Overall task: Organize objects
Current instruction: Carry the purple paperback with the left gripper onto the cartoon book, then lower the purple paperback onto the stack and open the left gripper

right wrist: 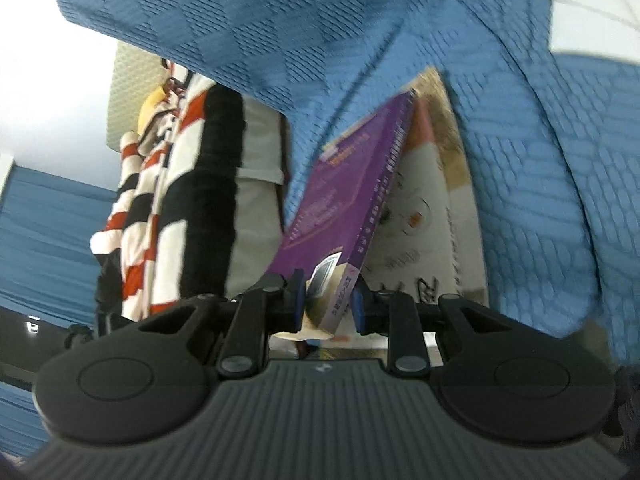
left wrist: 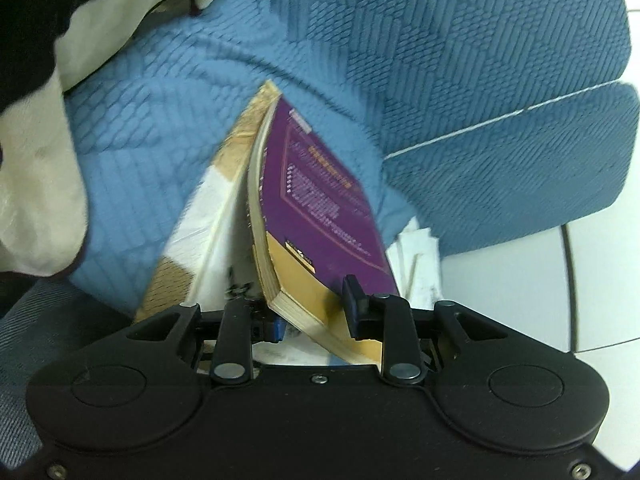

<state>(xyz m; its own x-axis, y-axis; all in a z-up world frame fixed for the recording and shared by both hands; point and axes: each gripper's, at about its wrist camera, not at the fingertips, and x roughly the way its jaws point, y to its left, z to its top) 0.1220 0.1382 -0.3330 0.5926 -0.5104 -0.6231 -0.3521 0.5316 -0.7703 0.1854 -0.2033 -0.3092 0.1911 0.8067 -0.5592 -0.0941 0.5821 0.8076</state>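
Both hand-held grippers grasp the same purple book. In the left wrist view, the left hand-held gripper [left wrist: 314, 312] is clenched on the book [left wrist: 316, 200] at its page-edge corner, one black finger [left wrist: 354, 300] pressed on the purple-and-tan cover, the other finger under the pages. In the right wrist view, the right hand-held gripper [right wrist: 330, 304] pinches the book's spine corner between its blue pads [right wrist: 358, 308]. The book stands on edge, tilted, leaning beside a second book [left wrist: 208, 216] with a white and tan cover that lies against a blue cushion [left wrist: 460, 48]. The two books part in a narrow V toward the left gripper. A cream cloth [left wrist: 40, 168] hangs at the left of the left view; a black, red and white striped cloth [right wrist: 160, 200] shows at the left of the right view. Both views are motion-blurred.
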